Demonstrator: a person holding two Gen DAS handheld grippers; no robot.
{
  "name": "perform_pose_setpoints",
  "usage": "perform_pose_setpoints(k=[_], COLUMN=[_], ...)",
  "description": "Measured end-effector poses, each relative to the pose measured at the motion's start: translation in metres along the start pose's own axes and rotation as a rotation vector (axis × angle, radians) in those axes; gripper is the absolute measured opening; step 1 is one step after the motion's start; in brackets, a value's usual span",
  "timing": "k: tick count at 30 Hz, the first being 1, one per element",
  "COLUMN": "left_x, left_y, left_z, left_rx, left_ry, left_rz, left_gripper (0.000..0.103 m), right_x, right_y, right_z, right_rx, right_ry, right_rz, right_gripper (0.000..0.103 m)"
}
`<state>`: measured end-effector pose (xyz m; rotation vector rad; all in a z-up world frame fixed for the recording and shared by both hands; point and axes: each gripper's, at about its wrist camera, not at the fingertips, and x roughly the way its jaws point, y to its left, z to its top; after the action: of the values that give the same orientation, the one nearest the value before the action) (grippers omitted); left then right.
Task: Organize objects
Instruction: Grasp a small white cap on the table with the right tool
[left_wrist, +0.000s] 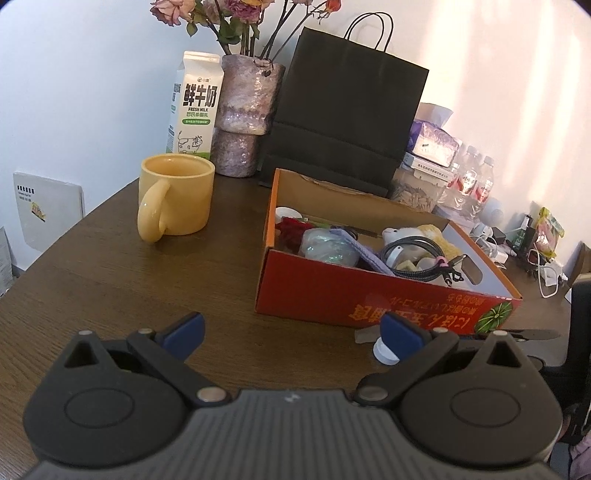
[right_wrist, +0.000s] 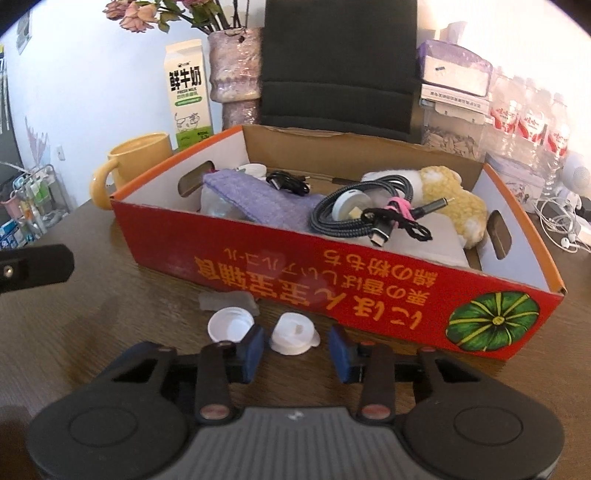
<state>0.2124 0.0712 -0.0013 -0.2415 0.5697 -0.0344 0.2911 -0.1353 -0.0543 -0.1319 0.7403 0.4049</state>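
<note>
A red cardboard box (right_wrist: 369, 273) stands on the dark wooden table and holds a purple cloth (right_wrist: 266, 201), coiled cables (right_wrist: 354, 218) and a plush toy (right_wrist: 447, 195). Two white caps lie in front of it: an open one (right_wrist: 229, 325) and a lidded one (right_wrist: 294, 333). My right gripper (right_wrist: 297, 349) is open, low over the table, with the lidded cap between its blue pads. My left gripper (left_wrist: 293, 334) is open and empty, left of the box (left_wrist: 369, 299); one cap (left_wrist: 384, 352) shows beside its right pad.
A yellow mug (left_wrist: 175, 195) stands left of the box, with a milk carton (left_wrist: 192, 105) and a vase of flowers (left_wrist: 245, 118) behind it. A black paper bag (left_wrist: 343, 107) stands behind the box. Water bottles (right_wrist: 524, 122) and chargers crowd the right.
</note>
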Motion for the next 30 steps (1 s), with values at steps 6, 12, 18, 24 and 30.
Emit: perform_pose_setpoints(k=[6,12,18,24,30], left_x=[0.003,0.005,0.007,0.014,0.031], left_y=[-0.001,-0.001,-0.008,-0.022,-0.052], left_z=[-0.002,-0.003,-0.004,-0.005,-0.003], left_rx=[0.003,0.006,0.026,0.053,0.115], left_ry=[0.009,0.013,0.019,0.058,0.127], left_rz=[0.005,0.017,0.036,0.036,0.031], left_gripper=[0.103,0.103,0.103,0.103,0.103], right_x=[-0.001,-0.007,-0.022,-0.042,-0.061], right_y=[0.000,-0.001,-0.006,-0.017,-0.039], right_z=[-0.002,-0.004,-0.007,-0.012,-0.019], right_rx=[0.016,0.035,0.037,0.055,0.092], right_ry=[-0.020,-0.053,-0.102,-0.156,-0.201], right_rz=[0.031,0.046,0.038,0.046,0.046], right_gripper=[0.026,0.026,0.026,0.026,0.026])
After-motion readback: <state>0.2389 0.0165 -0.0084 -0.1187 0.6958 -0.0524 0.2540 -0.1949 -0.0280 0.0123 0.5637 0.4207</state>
